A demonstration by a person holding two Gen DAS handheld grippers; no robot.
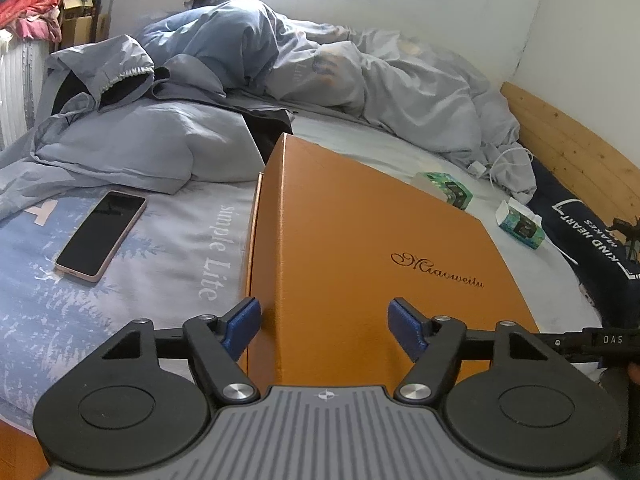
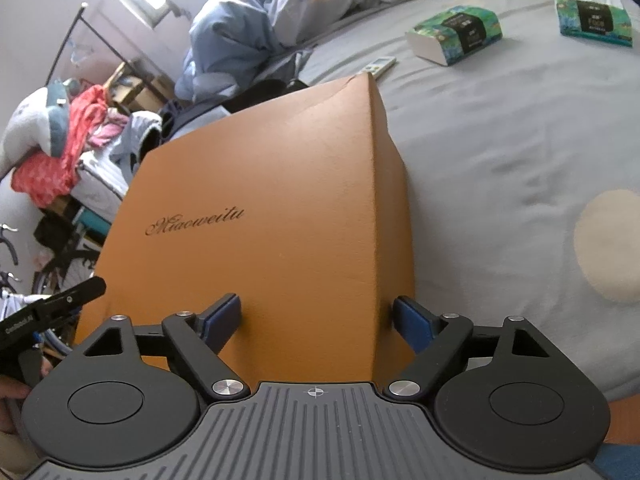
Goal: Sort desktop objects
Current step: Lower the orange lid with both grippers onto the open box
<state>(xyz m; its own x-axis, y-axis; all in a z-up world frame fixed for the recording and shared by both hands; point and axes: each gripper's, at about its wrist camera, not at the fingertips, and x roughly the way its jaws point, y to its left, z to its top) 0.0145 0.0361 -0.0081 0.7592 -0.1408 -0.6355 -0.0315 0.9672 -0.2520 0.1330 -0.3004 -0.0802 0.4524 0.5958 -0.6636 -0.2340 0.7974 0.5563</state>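
Note:
An orange box (image 1: 360, 248) with "Miaoweitu" on its lid lies on the bed, also in the right wrist view (image 2: 260, 220). My left gripper (image 1: 324, 322) is open, straddling the box's near left corner, one blue pad beside the box's side and the other over the lid. At the box's near right corner my right gripper (image 2: 318, 320) is open too, its left pad over the lid and its right pad against the side face. A pink-cased phone (image 1: 100, 236) lies screen up, left of the box. Two green tissue packs (image 2: 456, 34) (image 2: 592, 20) lie beyond the box.
A white remote (image 2: 378, 65) lies just behind the box's far corner. A rumpled grey-blue quilt (image 1: 280, 52) and jacket (image 1: 120, 120) cover the far bed. A white charger cable (image 1: 500, 164), dark blue cloth (image 1: 592, 240) and wooden headboard (image 1: 568, 148) are at the right.

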